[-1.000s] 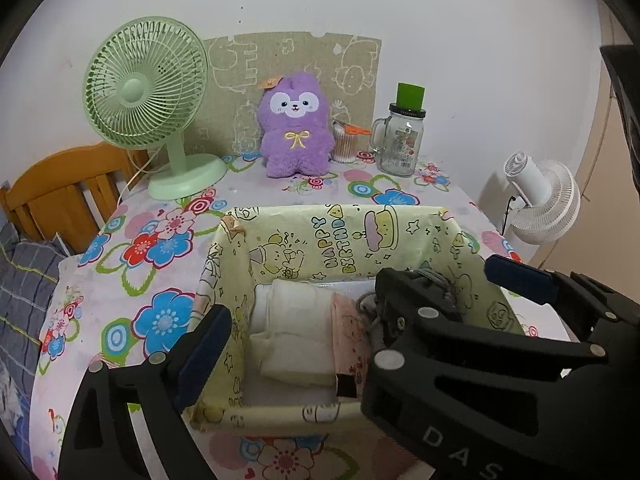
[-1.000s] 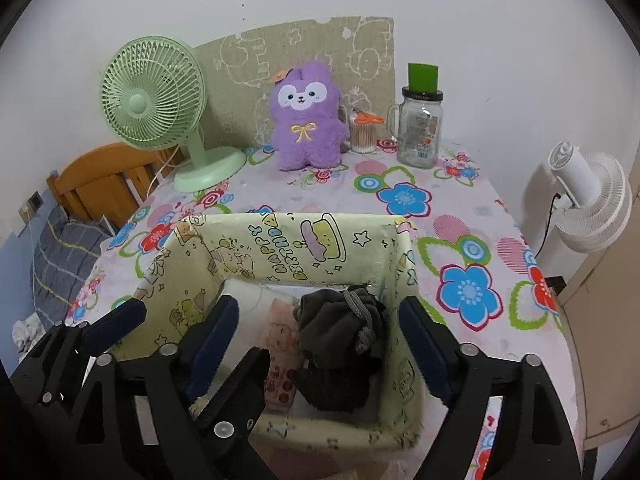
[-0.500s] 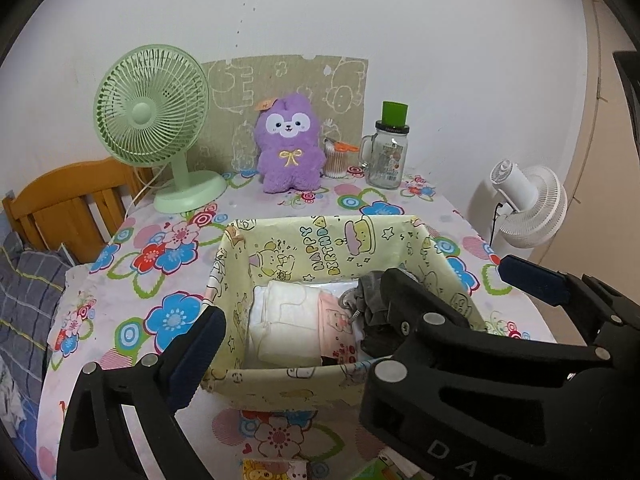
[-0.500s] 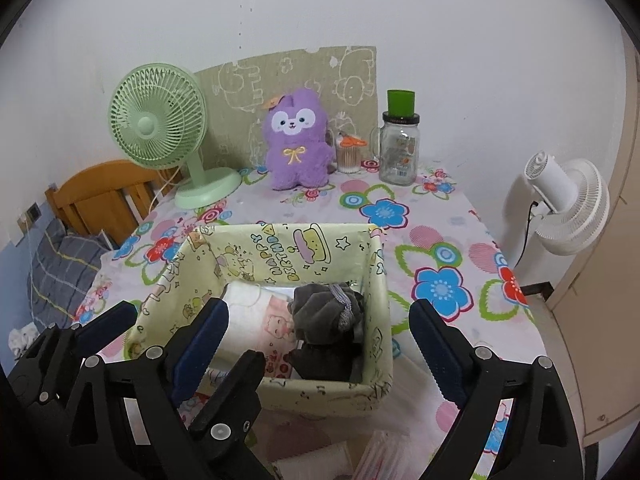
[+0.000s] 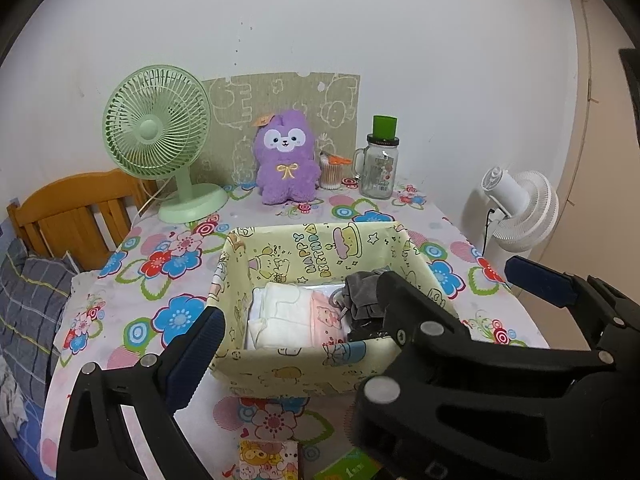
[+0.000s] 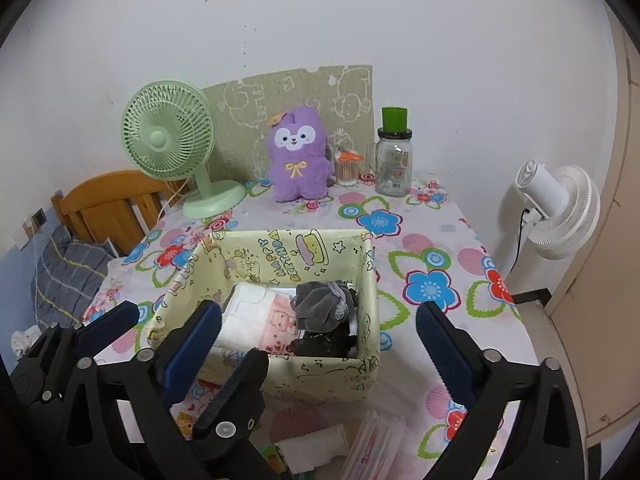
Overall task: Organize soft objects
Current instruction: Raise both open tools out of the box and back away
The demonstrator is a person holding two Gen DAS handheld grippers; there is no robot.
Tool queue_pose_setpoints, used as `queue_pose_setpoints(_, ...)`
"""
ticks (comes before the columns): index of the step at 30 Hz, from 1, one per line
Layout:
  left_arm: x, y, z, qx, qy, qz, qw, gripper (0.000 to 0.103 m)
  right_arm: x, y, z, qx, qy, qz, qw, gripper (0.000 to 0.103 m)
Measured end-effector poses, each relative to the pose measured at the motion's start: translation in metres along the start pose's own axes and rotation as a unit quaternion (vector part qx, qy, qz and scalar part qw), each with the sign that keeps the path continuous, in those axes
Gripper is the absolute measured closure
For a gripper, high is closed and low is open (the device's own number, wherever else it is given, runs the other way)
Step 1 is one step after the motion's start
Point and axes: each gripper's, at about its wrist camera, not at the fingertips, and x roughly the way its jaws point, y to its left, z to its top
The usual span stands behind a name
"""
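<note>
Both grippers [image 6: 318, 334] [image 5: 368, 308] have pulled back from the basket [image 6: 362, 364], jaws wide.

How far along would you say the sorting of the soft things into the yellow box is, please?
Done: the yellow box holds white cloths, a pink piece and a grey pouch. In hand: nothing; both the right claw and the left claw are open and empty. Left: packets lie before the box.

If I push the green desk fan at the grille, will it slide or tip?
The green desk fan probably tips before sliding: its big head sits high on a thin neck. The round base looks wide, so a low push likely slides it across the flowered tablecloth. It seems light plastic.
</note>
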Motion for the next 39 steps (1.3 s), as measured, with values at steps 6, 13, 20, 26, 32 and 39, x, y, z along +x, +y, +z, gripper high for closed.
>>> queue_pose_setpoints(6,-0.012,-0.002,-0.004,0.0,-0.01,0.002,0.9999,0.001,-0.015,0.003,-0.003,-0.004,-0.013,0.001,1.0,0.003)
queue_pose_setpoints(13,-0.028,-0.004,-0.01,0.003,-0.02,0.005,0.9998,0.001,-0.031,0.004,-0.01,-0.004,-0.024,0.001,1.0,0.003)
queue_pose_setpoints(20,-0.039,-0.006,-0.021,0.004,-0.026,0.0,0.9996,0.001,-0.045,0.005,-0.022,-0.004,-0.03,-0.003,1.0,0.003)
queue_pose_setpoints(26,-0.046,-0.011,-0.033,0.004,-0.029,-0.006,0.9996,0.001,-0.054,0.002,-0.035,0.002,-0.032,-0.006,0.999,0.003)
queue_pose_setpoints(32,-0.051,-0.012,-0.044,0.003,-0.032,-0.01,0.9994,0.001,-0.058,0.001,-0.046,-0.002,-0.035,-0.003,0.999,0.003)
queue_pose_setpoints(39,-0.044,-0.015,-0.059,-0.001,-0.024,-0.017,0.9996,0.001,-0.054,-0.004,-0.06,0.003,-0.033,-0.005,0.999,0.003)
